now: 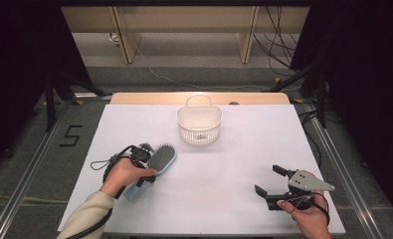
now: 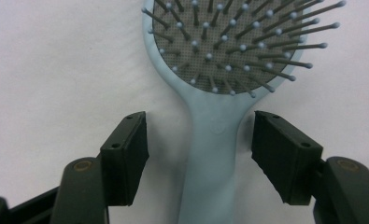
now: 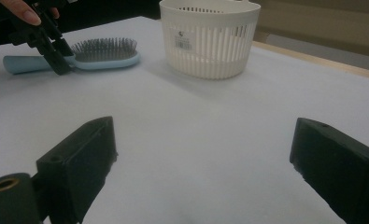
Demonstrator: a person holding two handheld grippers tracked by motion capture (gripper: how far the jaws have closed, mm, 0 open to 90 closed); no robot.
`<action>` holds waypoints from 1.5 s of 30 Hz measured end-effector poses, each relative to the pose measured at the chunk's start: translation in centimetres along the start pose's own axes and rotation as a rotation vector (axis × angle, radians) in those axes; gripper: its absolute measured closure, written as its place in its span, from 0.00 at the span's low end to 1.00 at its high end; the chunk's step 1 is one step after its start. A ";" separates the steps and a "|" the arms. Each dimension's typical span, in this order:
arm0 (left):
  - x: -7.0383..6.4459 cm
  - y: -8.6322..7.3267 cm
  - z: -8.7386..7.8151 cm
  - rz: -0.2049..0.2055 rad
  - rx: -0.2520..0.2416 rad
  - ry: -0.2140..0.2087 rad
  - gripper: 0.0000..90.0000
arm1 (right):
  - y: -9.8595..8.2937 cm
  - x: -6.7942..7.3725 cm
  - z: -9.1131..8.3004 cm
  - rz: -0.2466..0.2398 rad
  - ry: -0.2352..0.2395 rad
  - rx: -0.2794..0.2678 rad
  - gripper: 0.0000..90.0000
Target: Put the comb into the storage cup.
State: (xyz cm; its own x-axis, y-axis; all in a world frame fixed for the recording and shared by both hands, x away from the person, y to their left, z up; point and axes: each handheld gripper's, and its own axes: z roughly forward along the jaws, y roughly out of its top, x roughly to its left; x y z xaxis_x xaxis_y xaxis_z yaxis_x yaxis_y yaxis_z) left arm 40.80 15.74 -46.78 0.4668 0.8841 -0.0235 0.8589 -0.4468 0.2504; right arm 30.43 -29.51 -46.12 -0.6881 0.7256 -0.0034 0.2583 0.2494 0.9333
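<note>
Hairbrush (image 2: 213, 135) handle lies between left claw's (image 2: 200, 156) parted jaws, untouched.

We see the white table (image 1: 244, 164) evenly and brightly lit from above, while its surroundings fall into darkness. The basket (image 3: 209, 37) casts a soft shadow. Near jaws in both gripper views appear slightly blurred.

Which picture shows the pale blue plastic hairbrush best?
The left gripper view: the pale blue plastic hairbrush looms close, bristles up, its handle between the open left tongs. The high view shows it small, partly under the hand; the right gripper view shows it far off, side-on.
</note>
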 end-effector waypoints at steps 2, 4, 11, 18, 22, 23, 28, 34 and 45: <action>-0.1 0.0 0.0 0.001 0.003 0.001 0.41 | 0.0 0.0 0.0 0.000 0.000 0.000 0.09; -0.1 0.1 0.0 0.002 0.006 0.004 0.42 | 0.0 0.0 0.0 0.000 0.001 0.000 0.09; -0.4 0.4 -0.1 0.014 0.026 0.003 0.48 | 0.0 0.0 0.0 -0.001 0.001 0.001 0.09; -0.5 0.5 -0.1 0.032 0.031 -0.006 0.54 | 0.0 0.0 0.0 -0.001 0.002 0.000 0.09; -0.4 0.6 -0.2 0.022 0.035 -0.007 0.58 | 0.0 0.0 0.0 -0.001 0.002 -0.001 0.09; -0.4 0.7 -0.2 0.019 0.034 -0.007 0.59 | 0.0 0.0 0.0 -0.001 0.001 -0.001 0.09; -0.3 0.7 -0.2 0.016 0.032 -0.009 0.64 | 0.0 0.0 0.0 -0.001 -0.001 -0.001 0.09; -0.3 0.8 -0.2 0.018 0.035 -0.013 0.70 | 0.0 0.0 0.0 -0.001 -0.001 0.000 0.09; -0.6 0.9 -0.2 0.017 0.043 -0.001 0.75 | 0.0 0.0 0.0 0.000 -0.001 0.000 0.09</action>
State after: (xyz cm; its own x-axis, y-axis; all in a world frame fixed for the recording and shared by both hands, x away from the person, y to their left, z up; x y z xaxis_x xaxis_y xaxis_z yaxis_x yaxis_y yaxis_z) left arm 41.27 14.87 -46.31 0.4820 0.8760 -0.0203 0.8589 -0.4678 0.2086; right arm 30.42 -29.52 -46.11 -0.6876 0.7261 -0.0042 0.2580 0.2497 0.9333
